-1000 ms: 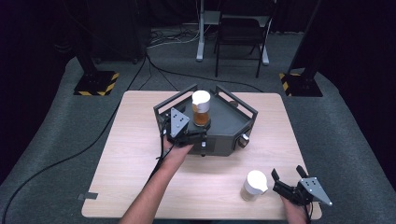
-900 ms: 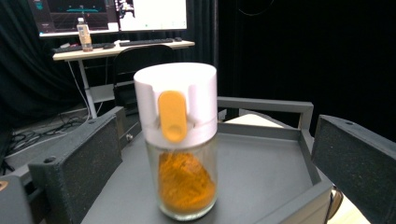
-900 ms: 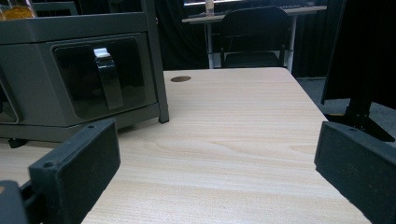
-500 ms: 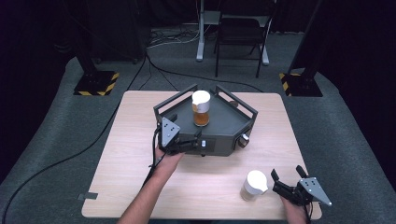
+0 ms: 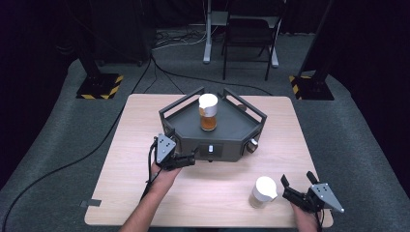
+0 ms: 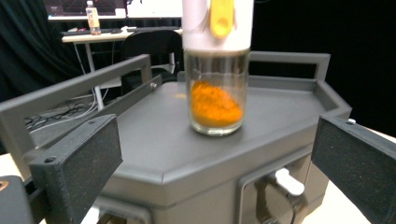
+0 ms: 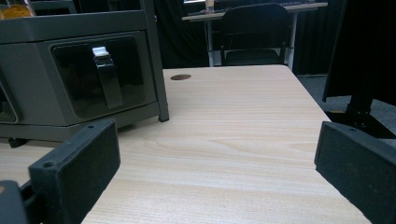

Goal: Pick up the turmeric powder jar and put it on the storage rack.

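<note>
Black foam pads stand wide apart on the left gripper [image 5: 186, 159], which sits left of centre in the high view, just at the front edge of the grey tray [image 5: 251, 124], with nothing between its jaws. Seen from the left gripper view, the jar [image 6: 217, 88] is straight ahead and a little higher, in the upper middle of the frame, upright on the tray floor; its long axis is vertical, it has orange contents at the bottom and a white lid [image 6: 218, 23] on top. In my judgement the coming move depends on this line: the left gripper is much nearer to the jar than the right one, and it must go forward and up over the front wall of the tray. The side rails [image 6: 74, 88] stay at left and right of this path, so I think they do not block it. At the lower right of the high view the right gripper [image 5: 292, 191] is also wide open and empty, resting low near the table [image 5: 125, 193] edge. A white cup [image 5: 263, 192] stands just beside it, at its left. In the right gripper view a latch [image 7: 108, 74] on the tray side is at the upper left.
</note>
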Tool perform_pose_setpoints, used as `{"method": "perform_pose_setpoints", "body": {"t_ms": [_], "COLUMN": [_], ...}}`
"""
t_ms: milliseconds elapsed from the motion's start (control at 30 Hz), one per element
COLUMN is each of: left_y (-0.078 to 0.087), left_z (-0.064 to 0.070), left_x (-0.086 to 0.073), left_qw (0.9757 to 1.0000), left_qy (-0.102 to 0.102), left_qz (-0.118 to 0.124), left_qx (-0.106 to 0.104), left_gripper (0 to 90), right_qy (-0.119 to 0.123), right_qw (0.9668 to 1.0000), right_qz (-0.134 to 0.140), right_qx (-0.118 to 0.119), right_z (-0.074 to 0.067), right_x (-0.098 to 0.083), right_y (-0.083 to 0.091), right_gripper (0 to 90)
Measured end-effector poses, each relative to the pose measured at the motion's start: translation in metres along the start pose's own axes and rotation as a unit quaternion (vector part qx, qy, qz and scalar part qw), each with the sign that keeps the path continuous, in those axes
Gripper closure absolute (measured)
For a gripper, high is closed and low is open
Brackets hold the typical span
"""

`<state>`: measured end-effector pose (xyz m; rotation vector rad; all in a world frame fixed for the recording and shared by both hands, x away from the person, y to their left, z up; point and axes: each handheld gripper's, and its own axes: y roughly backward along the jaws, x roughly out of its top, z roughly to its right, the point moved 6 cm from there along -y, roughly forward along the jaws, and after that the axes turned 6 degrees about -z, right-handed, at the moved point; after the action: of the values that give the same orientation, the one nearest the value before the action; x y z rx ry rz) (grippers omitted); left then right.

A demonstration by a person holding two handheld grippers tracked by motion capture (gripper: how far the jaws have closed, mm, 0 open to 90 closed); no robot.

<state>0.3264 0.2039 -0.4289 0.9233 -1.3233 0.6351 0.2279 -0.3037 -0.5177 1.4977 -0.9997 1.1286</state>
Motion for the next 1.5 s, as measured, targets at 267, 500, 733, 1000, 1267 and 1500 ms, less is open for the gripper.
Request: {"method": "perform_pose_setpoints", "body": {"t_ms": [267,500,733,1000,1267,1500], "left_y": [0.008,0.015,0.023,0.027,0.03,0.033], "left_z": [-0.004,-0.008,-0.011,-0.012,-0.015,-0.017], "left_x": [-0.017,-0.032,-0.045,-0.058,-0.069,-0.076], "left_qw": [1.0,0.9998,0.9997,0.9995,0.9993,0.999], "left_qy": [0.001,0.015,0.019,0.024,0.024,0.026], "left_qz": [-0.008,-0.012,-0.014,-0.018,-0.028,-0.035], "left_qx": [0.0,0.004,0.006,0.007,0.008,0.012], "left_gripper": [1.5,1.4,1.4,1.3,1.4,1.4], "right_qy": [0.0,-0.001,0.001,0.001,0.001,0.002], "right_qw": [1.0,1.0,1.0,1.0,1.0,1.0], "right_qz": [0.0,0.002,0.001,0.0,-0.001,-0.001], "right_qx": [0.0,-0.001,-0.002,-0.002,-0.001,-0.001], "right_z": [0.0,0.0,-0.001,-0.001,-0.001,-0.001], "right_x": [0.0,0.0,0.0,0.0,0.0,0.0], "right_y": [0.0,0.0,0.0,0.0,0.0,0.0], "right_gripper": [0.0,0.0,0.0,0.0,0.0,0.0]}}
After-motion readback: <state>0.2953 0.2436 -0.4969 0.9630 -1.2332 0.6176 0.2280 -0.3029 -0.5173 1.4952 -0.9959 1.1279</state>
